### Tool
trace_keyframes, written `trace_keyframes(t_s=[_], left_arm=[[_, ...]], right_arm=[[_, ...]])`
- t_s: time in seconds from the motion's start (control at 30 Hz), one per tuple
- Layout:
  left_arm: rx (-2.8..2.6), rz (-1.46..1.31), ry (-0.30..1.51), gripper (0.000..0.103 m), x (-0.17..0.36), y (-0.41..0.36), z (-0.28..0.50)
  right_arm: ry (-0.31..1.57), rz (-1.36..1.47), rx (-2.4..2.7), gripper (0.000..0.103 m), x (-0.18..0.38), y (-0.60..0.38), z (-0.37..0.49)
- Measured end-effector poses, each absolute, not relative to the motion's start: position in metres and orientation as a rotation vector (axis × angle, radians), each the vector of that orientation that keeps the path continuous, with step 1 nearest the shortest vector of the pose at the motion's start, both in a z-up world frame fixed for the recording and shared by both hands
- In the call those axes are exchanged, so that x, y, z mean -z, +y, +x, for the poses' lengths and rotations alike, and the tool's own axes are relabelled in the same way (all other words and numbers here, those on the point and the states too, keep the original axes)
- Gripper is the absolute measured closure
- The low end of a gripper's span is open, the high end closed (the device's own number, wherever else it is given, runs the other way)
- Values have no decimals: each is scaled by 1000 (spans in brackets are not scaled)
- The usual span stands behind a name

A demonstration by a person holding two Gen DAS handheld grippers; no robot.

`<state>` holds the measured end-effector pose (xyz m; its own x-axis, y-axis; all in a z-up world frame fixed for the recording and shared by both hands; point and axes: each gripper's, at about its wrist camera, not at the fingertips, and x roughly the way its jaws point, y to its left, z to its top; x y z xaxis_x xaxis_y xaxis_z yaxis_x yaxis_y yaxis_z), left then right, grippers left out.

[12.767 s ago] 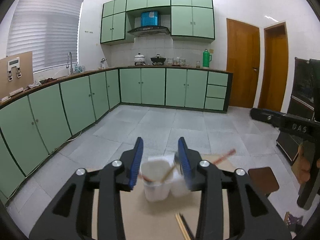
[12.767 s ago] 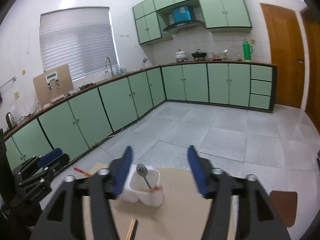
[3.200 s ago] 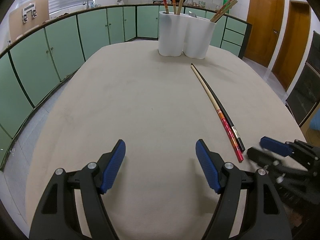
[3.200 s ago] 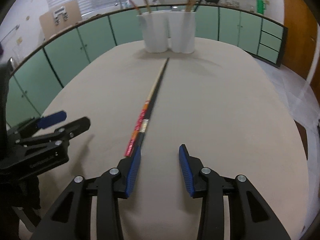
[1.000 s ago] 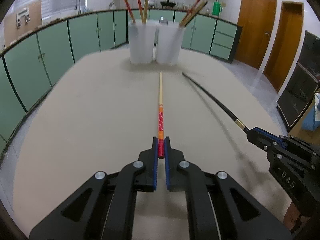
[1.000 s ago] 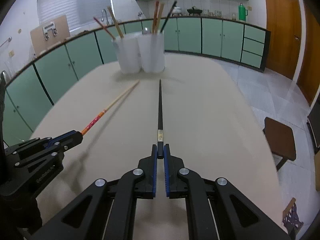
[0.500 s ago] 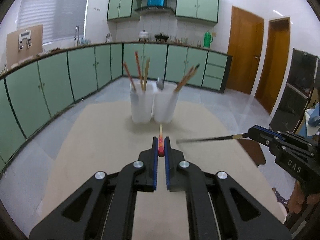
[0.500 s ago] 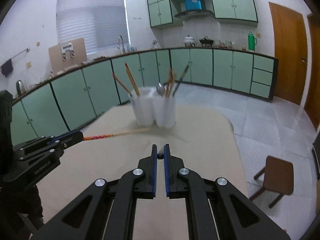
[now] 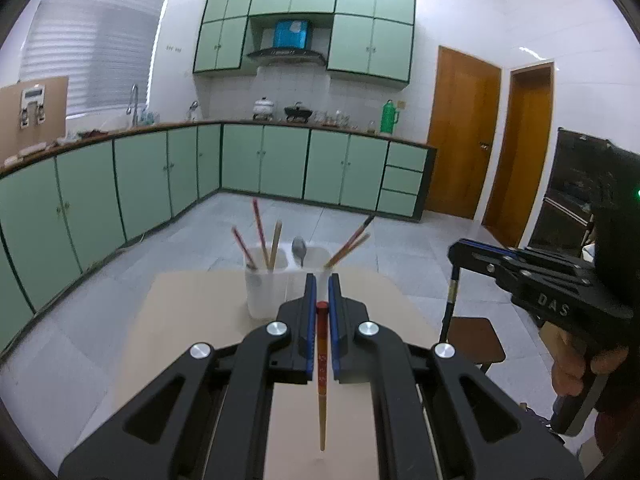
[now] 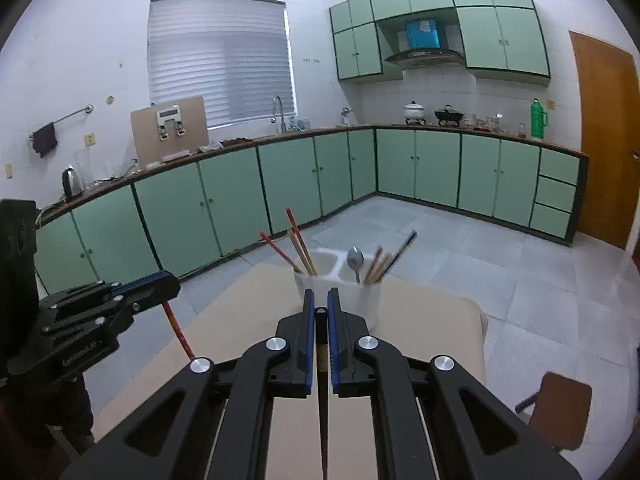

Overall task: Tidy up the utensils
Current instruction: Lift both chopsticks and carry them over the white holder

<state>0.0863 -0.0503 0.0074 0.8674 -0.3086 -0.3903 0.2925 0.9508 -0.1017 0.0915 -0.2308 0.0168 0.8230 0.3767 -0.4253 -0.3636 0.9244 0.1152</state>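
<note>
Chopsticks hang tip-down, long axis near vertical, one in each gripper: the left gripper (image 9: 322,286) has its jaws closed on a red chopstick (image 9: 321,364), the right gripper (image 10: 318,300) on a black chopstick (image 10: 322,408). Holder (image 9: 267,292) stands at 12 o'clock on the tabletop (image 9: 192,320), about equally near both. Its left cup holds three chopsticks, its right a spoon (image 10: 355,261) and more chopsticks.

The left gripper (image 9: 322,288), black with blue pads, is clamped on a red-topped wooden chopstick (image 9: 321,364) hanging point-down, raised above the white two-cup utensil holder (image 9: 266,292); the right gripper (image 10: 318,304), likewise closed, pinches a black chopstick (image 10: 321,392) vertically, level with its twin.
</note>
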Motion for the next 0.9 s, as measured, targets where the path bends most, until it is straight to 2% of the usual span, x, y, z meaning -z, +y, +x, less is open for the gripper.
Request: trace_keyframes(t_s=[0.27, 0.5, 0.9], left_arm=[[340, 5, 313, 98, -49, -63, 114], [321, 36, 221, 98, -93, -86, 172], [241, 31, 187, 98, -109, -97, 264]], right_arm=[[381, 44, -423, 97, -69, -232, 121], [313, 57, -389, 97, -112, -230, 170], [277, 188, -346, 97, -128, -248, 249]])
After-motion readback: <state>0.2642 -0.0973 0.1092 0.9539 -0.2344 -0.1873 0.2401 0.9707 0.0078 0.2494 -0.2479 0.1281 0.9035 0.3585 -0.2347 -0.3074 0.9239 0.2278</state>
